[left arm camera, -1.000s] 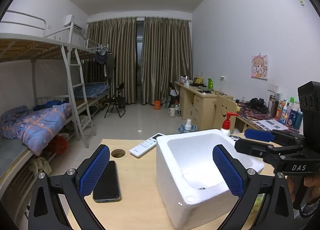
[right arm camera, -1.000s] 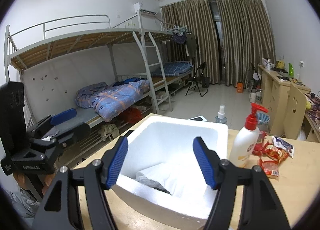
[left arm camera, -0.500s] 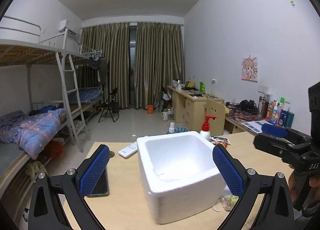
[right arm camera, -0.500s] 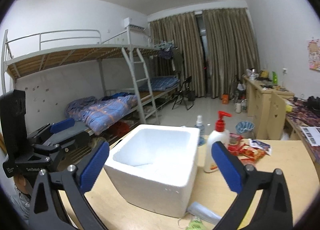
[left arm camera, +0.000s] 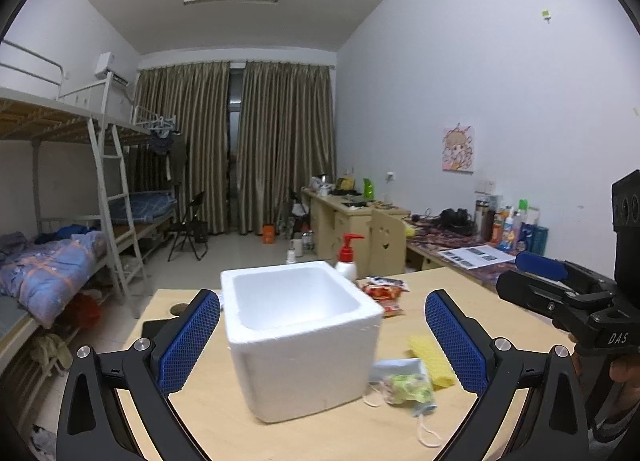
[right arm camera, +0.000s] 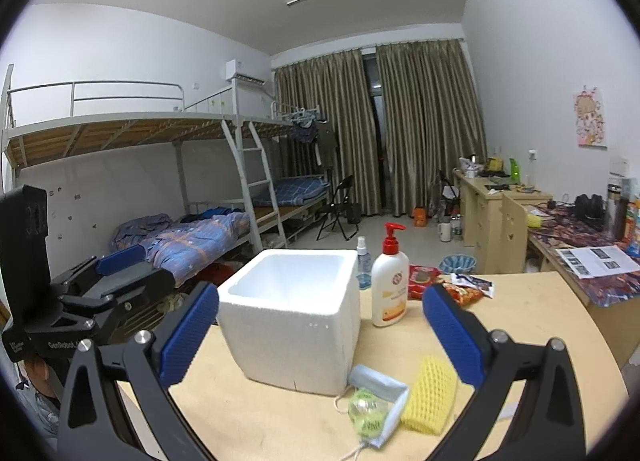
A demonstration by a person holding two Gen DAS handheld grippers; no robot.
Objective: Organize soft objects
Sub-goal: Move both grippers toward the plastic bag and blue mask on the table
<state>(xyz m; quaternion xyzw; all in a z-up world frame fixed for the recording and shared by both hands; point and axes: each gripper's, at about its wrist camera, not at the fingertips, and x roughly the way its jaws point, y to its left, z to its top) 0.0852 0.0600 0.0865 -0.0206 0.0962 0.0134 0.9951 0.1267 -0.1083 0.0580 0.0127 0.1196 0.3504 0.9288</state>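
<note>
Dorm-room table [right arm camera: 532, 313], pale wood, carries a white foam box [right arm camera: 294, 313] standing upright with its top open. Just beside its front corner lie 3 soft things: a face mask [right arm camera: 380, 385], a small green mesh ball [right arm camera: 364, 411] resting on the mask, and a yellow foam net sleeve [right arm camera: 430, 395] touching the mask's edge. Behind the box stands a pump bottle [right arm camera: 390, 285] (red top). Both the left gripper [left arm camera: 322, 341] and right gripper [right arm camera: 320, 335] hover spread wide, holding nothing.
</note>
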